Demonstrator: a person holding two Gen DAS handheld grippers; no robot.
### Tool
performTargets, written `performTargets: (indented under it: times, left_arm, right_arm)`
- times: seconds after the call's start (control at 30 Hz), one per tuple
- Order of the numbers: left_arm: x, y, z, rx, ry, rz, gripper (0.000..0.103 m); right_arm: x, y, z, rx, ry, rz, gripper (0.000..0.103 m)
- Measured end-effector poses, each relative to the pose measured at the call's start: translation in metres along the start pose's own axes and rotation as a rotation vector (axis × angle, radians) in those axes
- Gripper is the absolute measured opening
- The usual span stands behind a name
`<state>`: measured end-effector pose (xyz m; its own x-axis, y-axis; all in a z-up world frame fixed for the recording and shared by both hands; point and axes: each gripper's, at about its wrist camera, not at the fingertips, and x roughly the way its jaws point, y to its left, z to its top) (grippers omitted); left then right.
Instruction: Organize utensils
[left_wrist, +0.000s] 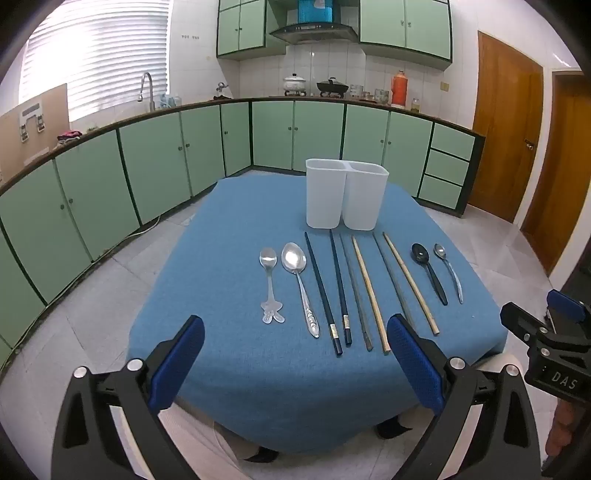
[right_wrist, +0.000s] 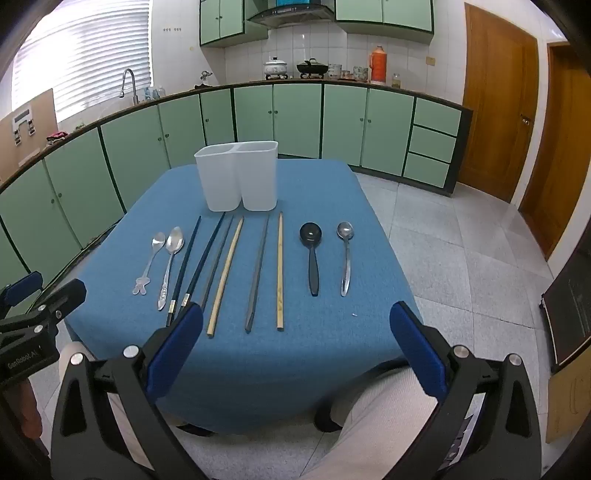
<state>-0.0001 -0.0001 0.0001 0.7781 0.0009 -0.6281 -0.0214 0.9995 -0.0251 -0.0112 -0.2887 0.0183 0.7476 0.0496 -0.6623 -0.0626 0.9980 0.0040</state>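
Both your left tool (left_wrist: 295, 354) and right tool (right_wrist: 295, 343) are wide open, holding nothing, above the spoons and chopsticks (right_wrist: 225, 273) on the worktop (right_wrist: 332, 332).

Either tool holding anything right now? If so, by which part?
Nothing is held. The left tool and the right tool both stand open and empty above the near edge of the blue-clothed table; all utensils lie untouched on it.

The right gripper (left_wrist: 554, 325) body reads "DAS"; the left gripper (right_wrist: 40, 295) body reads "GenRobot.AI".
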Motion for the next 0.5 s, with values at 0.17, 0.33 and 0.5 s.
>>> performTargets:
  times: [0.17,0.33,0.5]
  left_arm:
    - [-0.0005,0.0014,0.0007,-0.006,-0.007,0.004,0.097]
    - [-0.0042,0.0006,0.0072,-0.001,-0.011,0.008,0.097]
    - [-0.0061,-0.0023,0.006,0.005,-0.025,0.013,0.097]
  right_arm:
    - [-0.0006,-0.0003,-0.0001,0.001,0.001,0.002,0.098]
    - [-0.0013,-0.0003,-0.0004,0.001,-0.001,0.001,0.098]
    - [-0.0009,0.0,-0.0006,0.0,-0.002,0.001,0.098]
